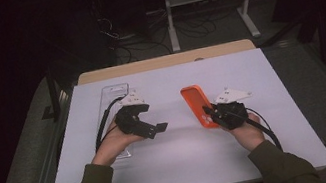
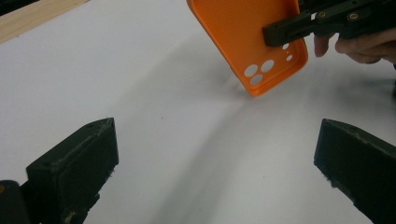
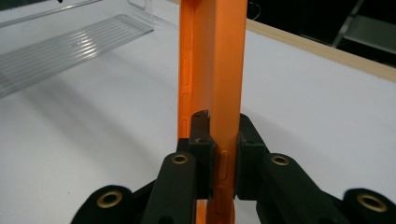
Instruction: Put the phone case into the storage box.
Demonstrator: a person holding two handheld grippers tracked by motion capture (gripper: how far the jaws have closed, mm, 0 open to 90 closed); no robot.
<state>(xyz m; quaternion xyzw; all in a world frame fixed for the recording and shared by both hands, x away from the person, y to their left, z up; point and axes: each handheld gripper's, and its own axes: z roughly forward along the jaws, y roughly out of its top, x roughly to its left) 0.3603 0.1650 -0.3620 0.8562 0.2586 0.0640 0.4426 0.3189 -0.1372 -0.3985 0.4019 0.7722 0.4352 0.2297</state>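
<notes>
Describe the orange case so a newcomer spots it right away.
On the white table, look right of centre, in front of the person's right hand. The right gripper is shut on the orange phone case, the only brightly coloured thing there; the clear plastic tray sits far left.

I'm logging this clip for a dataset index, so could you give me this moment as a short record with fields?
setting: white table, person seated at its near side
held thing: orange phone case, camera cutouts visible in the left gripper view
right gripper: shut on the phone case's edge, case lifted at a tilt
left gripper: open, jaws wide apart, holding nothing
other thing: clear plastic tray on the table beside the left hand
case and left gripper: apart
</notes>
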